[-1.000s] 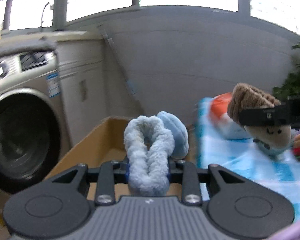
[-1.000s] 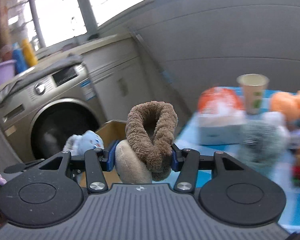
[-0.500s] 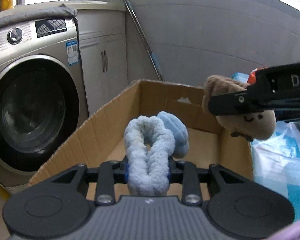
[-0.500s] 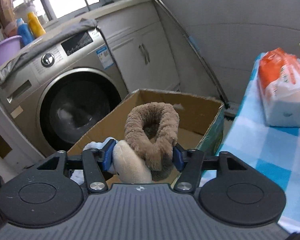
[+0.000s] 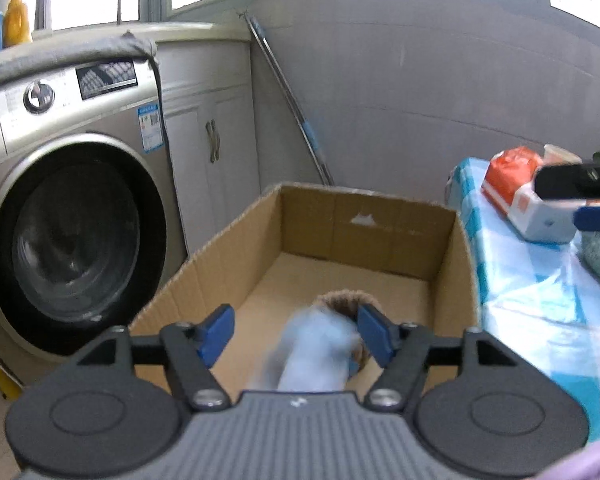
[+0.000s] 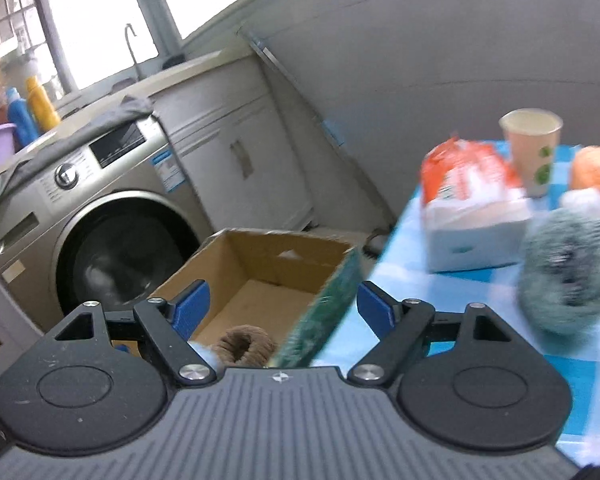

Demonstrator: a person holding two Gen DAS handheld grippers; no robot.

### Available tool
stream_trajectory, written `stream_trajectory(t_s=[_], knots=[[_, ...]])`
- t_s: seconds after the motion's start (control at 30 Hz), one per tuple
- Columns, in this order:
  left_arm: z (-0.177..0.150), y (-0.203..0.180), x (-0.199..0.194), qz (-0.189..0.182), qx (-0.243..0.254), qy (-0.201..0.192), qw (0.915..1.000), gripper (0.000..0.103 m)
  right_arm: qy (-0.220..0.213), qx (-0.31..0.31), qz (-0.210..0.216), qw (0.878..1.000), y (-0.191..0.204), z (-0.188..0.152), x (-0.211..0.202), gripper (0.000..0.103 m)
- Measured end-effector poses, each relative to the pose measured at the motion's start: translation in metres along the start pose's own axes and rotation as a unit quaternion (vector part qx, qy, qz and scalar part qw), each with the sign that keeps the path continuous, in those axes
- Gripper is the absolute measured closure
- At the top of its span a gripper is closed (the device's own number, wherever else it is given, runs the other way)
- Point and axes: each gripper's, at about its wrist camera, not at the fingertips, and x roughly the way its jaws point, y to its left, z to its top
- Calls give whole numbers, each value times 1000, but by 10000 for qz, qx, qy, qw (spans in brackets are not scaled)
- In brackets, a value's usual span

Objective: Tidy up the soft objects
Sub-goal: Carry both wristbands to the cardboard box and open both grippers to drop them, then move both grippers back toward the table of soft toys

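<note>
Dropping soft toys into the cardboard box (image 5: 364, 248), sitting open-topped on the floor between the washing machine (image 5: 72, 216) and the blue-checked counter (image 5: 520, 280). Looking like the release step of the sort, both toys going in almost at once.

Left hand-held gripper (image 5: 296, 334) hanging over the near end of the box, jaws having just been opening, blue pads now parted and pressing on nothing. Pale blue plush (image 5: 312, 354) blurring between them, falling free, low over the box floor. Brown plush (image 6: 244, 346) lying already on the box bottom, fuzzy ring-shaped top showing, tucked just behind the blue one in the left view.

Right hand-held gripper (image 6: 280, 312) also having just been opening, now spread wide and empty, pointing across the box's green-printed outer wall toward the counter.

Waiting on the counter: a shaggy grey-green plush (image 6: 568, 276), an orange plush (image 6: 596, 172) behind it, beside a tissue pack (image 6: 472, 216) and a paper cup (image 6: 534, 148).

Probably calling next for swinging the right gripper over to the grey-green plush, closing on its squashy middle, steering clear of the cup.
</note>
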Motion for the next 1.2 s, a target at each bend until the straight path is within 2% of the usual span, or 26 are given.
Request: stream_trajectory(t_s=[0.23, 0.43, 0.57, 1.2], knots=[[9, -10, -20, -28, 95, -210, 9997, 30, -275, 32, -443, 9986, -18, -9, -54, 0], [14, -29, -30, -119, 179, -286, 9994, 27, -416, 181, -738, 9962, -34, -27, -82, 0], [17, -46, -39, -245, 300, -345, 9987, 17, -481, 249, -910, 9944, -39, -33, -88, 0], [17, -134, -78, -865, 951, -599, 9899, 17, -853, 510, -1646, 9813, -87, -64, -145, 0]])
